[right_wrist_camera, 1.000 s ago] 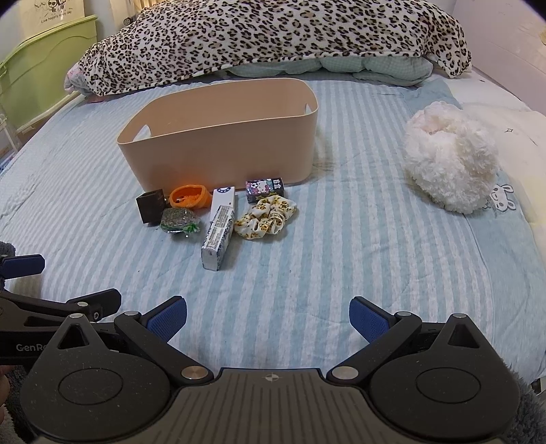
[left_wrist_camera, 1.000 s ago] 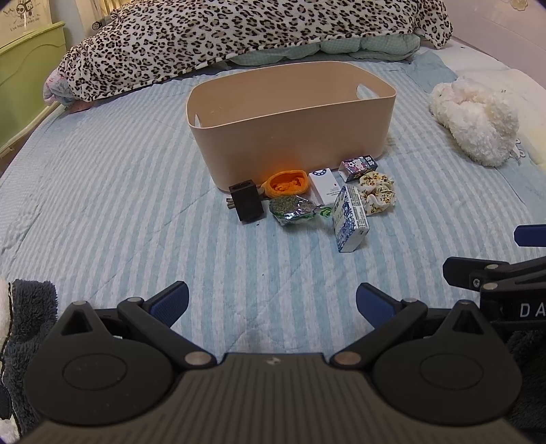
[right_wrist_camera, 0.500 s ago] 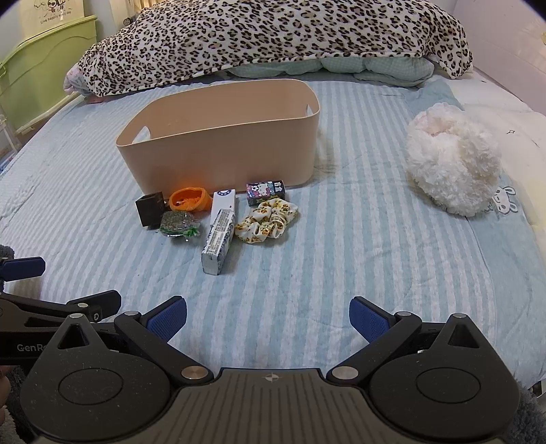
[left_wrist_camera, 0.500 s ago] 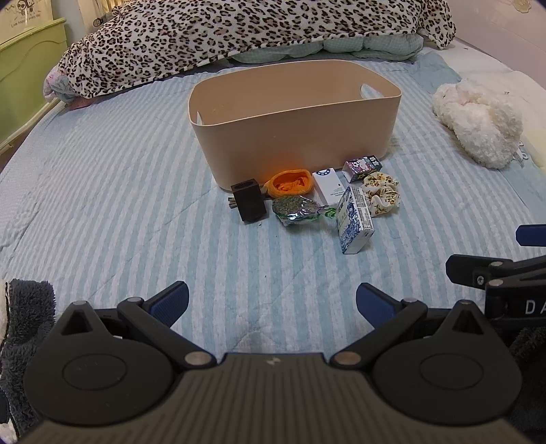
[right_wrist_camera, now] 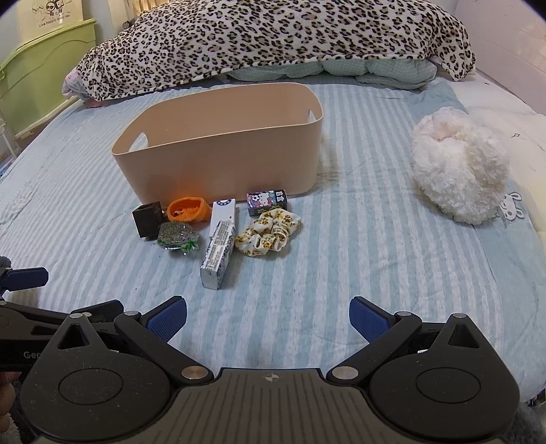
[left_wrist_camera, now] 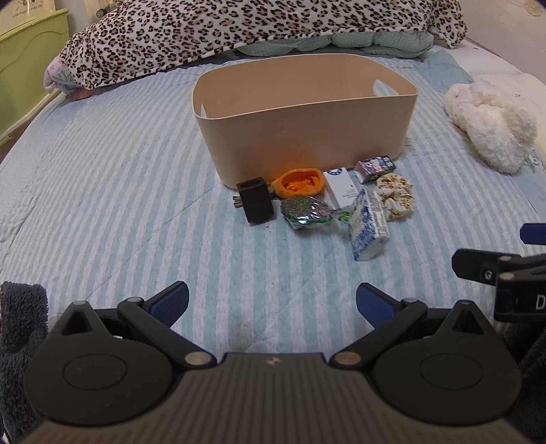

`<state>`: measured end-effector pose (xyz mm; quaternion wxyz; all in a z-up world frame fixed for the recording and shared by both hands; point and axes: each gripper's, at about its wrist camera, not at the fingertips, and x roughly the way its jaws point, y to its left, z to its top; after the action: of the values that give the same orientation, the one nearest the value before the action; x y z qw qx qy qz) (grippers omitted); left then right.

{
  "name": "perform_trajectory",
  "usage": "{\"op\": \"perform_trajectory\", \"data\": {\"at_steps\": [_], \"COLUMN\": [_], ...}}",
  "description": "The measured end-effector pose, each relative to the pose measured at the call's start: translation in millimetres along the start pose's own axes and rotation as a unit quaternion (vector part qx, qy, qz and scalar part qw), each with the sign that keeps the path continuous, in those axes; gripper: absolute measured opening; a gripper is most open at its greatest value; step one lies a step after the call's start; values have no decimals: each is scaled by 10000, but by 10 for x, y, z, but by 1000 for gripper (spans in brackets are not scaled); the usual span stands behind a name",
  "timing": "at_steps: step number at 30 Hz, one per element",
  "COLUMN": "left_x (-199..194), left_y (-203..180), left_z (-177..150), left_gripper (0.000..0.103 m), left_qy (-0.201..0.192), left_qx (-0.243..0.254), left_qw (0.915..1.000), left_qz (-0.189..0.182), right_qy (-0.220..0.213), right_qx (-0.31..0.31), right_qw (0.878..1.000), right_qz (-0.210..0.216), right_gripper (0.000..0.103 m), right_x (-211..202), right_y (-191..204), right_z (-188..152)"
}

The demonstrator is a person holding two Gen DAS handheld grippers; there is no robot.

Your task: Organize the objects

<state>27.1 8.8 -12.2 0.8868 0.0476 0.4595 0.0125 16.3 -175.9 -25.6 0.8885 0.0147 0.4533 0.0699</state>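
A beige bin [left_wrist_camera: 307, 136] [right_wrist_camera: 218, 160] stands on the striped bed. In front of it lie a dark cube [left_wrist_camera: 256, 201] [right_wrist_camera: 147, 222], an orange knitted piece [left_wrist_camera: 300, 182] [right_wrist_camera: 187, 210], a green foil packet [left_wrist_camera: 307, 211] [right_wrist_camera: 177, 235], a white box [left_wrist_camera: 341, 188] [right_wrist_camera: 223, 213], a blue-white carton [left_wrist_camera: 368, 225] [right_wrist_camera: 218, 258], a Hello Kitty box [left_wrist_camera: 373, 167] [right_wrist_camera: 266, 202] and a floral scrunchie [left_wrist_camera: 394, 199] [right_wrist_camera: 269, 235]. My left gripper [left_wrist_camera: 272, 302] and my right gripper [right_wrist_camera: 268, 319] are open and empty, short of the items.
A white fluffy item [left_wrist_camera: 488, 126] [right_wrist_camera: 457, 174] lies at the right. A leopard blanket [left_wrist_camera: 239, 30] [right_wrist_camera: 273, 41] covers the far end. A green cabinet [left_wrist_camera: 24, 68] stands at the left. The right gripper's body shows at the left view's right edge [left_wrist_camera: 505, 273].
Both grippers have moved slightly forward toward the bin and items. Both stay open and empty.
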Motion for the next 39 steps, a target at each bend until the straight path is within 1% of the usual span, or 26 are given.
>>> {"op": "perform_trajectory", "data": {"at_steps": [8,11,17,21,33,39], "left_x": [236,323,504,659,1191,1327], "left_y": [184,236,306,335,572,563], "left_z": [163,210,339,436,565,605], "left_gripper": [103,103,103,103,103,103], "left_qy": [55,76,49,-4,19,23], "left_qx": [-129,-148,-200,-218,-660,-672], "left_qw": [9999,9998,9997,9995,9977,9977], "left_qz": [63,84,130,224,121,-65], "right_qy": [93,124,228,337,768,936], "right_qx": [3,66,55,19,79,127], "right_qw": [10000,9998,9996,9992,9965,9949], "right_qz": [33,108,158,224,308,349], "right_gripper": [103,103,103,102,89,77], "right_x": [239,340,550,688,1121,1305], "right_y": [38,56,127,174,300,351], "right_z": [118,172,264,316,368,397]}}
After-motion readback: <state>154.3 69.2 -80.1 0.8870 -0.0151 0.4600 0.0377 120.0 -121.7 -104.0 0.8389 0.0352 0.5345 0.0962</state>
